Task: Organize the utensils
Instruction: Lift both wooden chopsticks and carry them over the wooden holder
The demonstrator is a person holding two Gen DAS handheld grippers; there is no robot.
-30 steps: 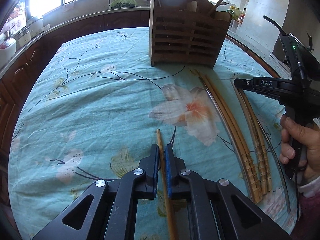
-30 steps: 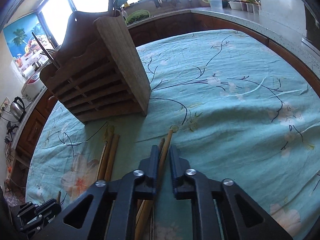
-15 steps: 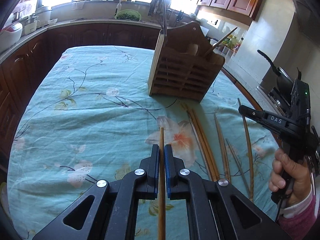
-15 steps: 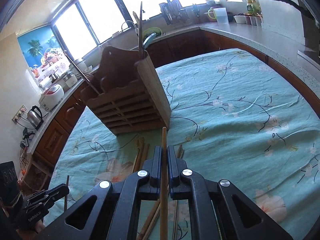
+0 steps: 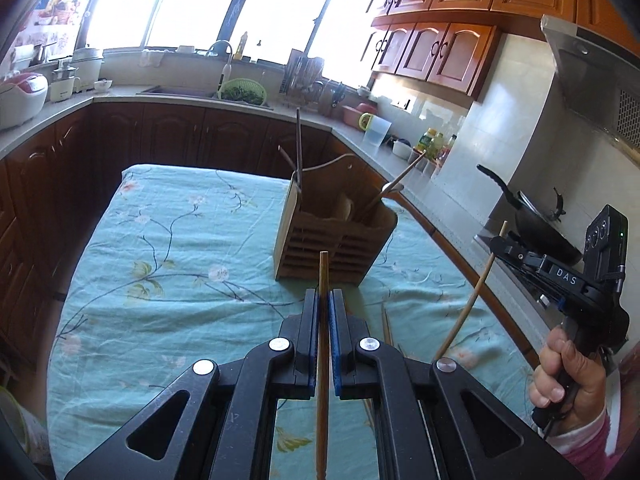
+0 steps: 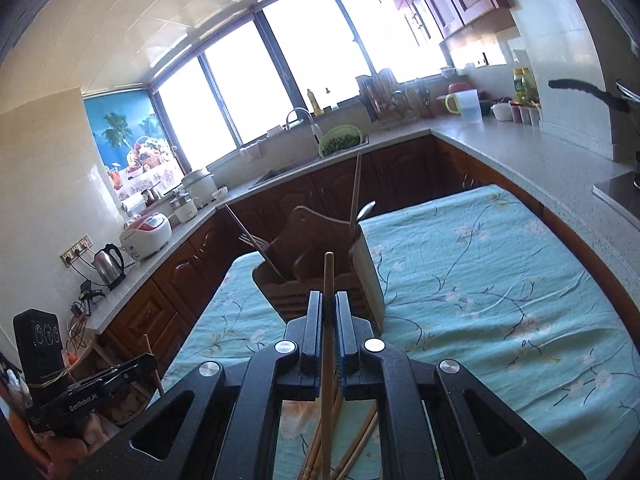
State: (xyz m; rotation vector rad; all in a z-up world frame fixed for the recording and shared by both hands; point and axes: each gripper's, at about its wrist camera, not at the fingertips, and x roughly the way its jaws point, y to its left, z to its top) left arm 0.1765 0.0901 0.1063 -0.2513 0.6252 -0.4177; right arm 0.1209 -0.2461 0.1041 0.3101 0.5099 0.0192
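Note:
My left gripper [image 5: 323, 300] is shut on a wooden chopstick [image 5: 323, 272] and holds it raised above the table, pointing at the wooden utensil holder [image 5: 336, 236]. My right gripper [image 6: 329, 302] is shut on another chopstick [image 6: 329, 276], also lifted, pointing at the holder [image 6: 320, 276]. The right gripper also shows in the left wrist view [image 5: 500, 244] with its chopstick [image 5: 468, 308] hanging down. The holder has chopsticks, a fork and a spoon standing in it. More chopsticks [image 6: 352, 448] lie on the floral cloth below the right gripper.
The table has a teal floral cloth [image 5: 168, 264]. A kitchen counter runs around it with a rice cooker [image 6: 146, 232], a kettle [image 6: 110, 260], a sink with a green colander [image 5: 244, 92] and a black wok [image 5: 540, 228] on the stove at the right.
Both grippers have risen from the table with their chopsticks and tilted up, so the views now show the holder from higher and the kitchen beyond.

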